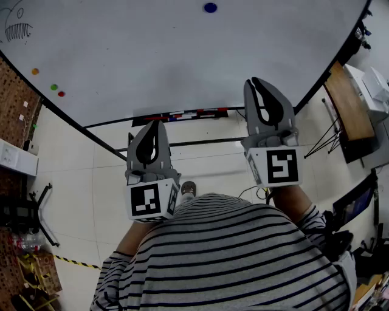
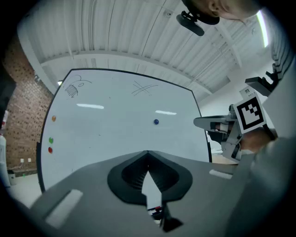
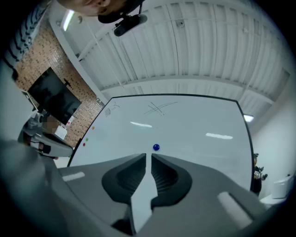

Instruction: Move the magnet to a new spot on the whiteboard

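A blue round magnet (image 1: 210, 7) sticks on the whiteboard (image 1: 152, 54), high up and well beyond both grippers. From the left gripper view the magnet (image 2: 156, 121) lies ahead and slightly right; in the right gripper view the magnet (image 3: 156, 147) sits just above the jaw tips. My left gripper (image 1: 159, 123) is shut, empty, held below the board's lower edge. My right gripper (image 1: 254, 81) is raised higher, its tips just over the board's lower edge, jaws together but for a thin slit, nothing between them. Neither touches the board.
Orange (image 1: 34, 71), green (image 1: 53, 87) and red (image 1: 61, 93) magnets sit near the board's left edge. A marker tray (image 1: 182, 114) runs under the board. A sketch (image 1: 15, 27) marks the top-left corner. A wooden table (image 1: 349, 106) stands at right, a brick wall (image 1: 18, 115) at left.
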The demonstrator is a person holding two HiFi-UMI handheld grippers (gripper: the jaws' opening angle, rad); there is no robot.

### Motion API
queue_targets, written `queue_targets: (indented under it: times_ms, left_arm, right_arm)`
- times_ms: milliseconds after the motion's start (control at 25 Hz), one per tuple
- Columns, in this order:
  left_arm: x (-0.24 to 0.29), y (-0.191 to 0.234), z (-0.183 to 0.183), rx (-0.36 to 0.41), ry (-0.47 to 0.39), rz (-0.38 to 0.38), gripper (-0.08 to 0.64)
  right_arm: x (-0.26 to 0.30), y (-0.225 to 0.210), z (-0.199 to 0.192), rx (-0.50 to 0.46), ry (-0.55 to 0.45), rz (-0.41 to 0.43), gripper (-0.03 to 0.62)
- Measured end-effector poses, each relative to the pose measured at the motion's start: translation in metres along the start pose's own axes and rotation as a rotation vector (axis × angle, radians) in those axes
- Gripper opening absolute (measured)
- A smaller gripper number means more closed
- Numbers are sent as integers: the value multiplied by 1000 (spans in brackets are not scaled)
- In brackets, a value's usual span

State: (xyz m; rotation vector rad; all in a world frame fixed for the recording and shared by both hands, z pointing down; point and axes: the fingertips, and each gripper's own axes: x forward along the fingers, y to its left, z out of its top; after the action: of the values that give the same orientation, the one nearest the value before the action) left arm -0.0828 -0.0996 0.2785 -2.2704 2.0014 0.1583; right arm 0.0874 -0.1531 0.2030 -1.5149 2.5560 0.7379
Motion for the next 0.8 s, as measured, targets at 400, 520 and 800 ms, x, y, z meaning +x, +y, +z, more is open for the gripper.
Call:
queue_targets:
  times_ms: [400,520,800]
  left_arm:
    - [87,105,19,36,-30,-1,15]
    - [98,125,13,31,-28,7,15]
    - [111,142,3,10,-14,1,15]
  right_arm:
    - [163,-3,13,-143,-58,-107,111]
    - [189,-8,2,-143,-42,-141,130]
    - [209,-13,-13,-126,-17,-197,115]
